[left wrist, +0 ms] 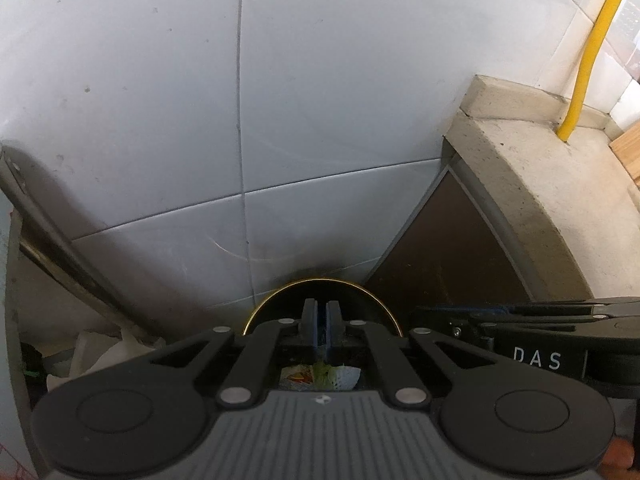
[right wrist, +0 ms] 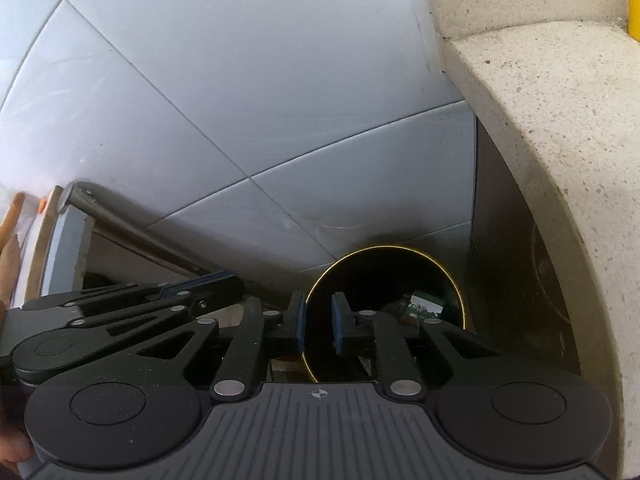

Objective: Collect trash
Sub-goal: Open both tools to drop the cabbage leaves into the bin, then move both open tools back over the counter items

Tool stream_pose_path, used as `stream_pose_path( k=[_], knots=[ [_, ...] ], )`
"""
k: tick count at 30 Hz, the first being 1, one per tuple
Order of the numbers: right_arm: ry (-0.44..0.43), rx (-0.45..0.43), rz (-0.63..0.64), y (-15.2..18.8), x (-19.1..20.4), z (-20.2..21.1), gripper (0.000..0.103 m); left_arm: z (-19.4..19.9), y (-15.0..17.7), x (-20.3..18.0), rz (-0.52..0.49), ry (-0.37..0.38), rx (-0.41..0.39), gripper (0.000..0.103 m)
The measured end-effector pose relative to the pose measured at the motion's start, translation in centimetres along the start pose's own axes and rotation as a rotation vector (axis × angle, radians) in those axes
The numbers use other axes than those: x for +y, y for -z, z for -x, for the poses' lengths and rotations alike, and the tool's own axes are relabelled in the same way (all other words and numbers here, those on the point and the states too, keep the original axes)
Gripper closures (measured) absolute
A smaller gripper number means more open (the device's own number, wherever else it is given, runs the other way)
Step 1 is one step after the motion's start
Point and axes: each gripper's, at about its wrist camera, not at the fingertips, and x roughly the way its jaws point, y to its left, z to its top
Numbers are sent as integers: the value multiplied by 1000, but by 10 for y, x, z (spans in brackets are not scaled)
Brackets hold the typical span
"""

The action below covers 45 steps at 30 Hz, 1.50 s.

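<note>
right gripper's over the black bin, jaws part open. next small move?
Probably lift the right gripper clear: its pads show nothing between them, and trash already lies inside the bin. The left gripper, jaws together, looks poised to drop its scrap next.

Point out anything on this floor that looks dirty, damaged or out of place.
A dark sooty smudge stains the floor tiles just behind the black bin, and curved scuff marks cross the tile beside it. Crumpled paper lies loose at the left, outside the bin.
</note>
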Motion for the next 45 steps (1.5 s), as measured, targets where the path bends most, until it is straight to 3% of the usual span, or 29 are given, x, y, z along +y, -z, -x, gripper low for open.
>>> stream_pose_path(
  k=[13,31,45],
  knots=[
    [19,7,-5,2,-4,-3,80,0,0,-4,-33,-12,-8,99],
    [71,-34,-24,17,-10,21,58,12,3,-15,-107,-6,-70,78],
    [100,-136,40,19,-7,82,47,36,10,-31,-196,24,-188,74]
  ],
)
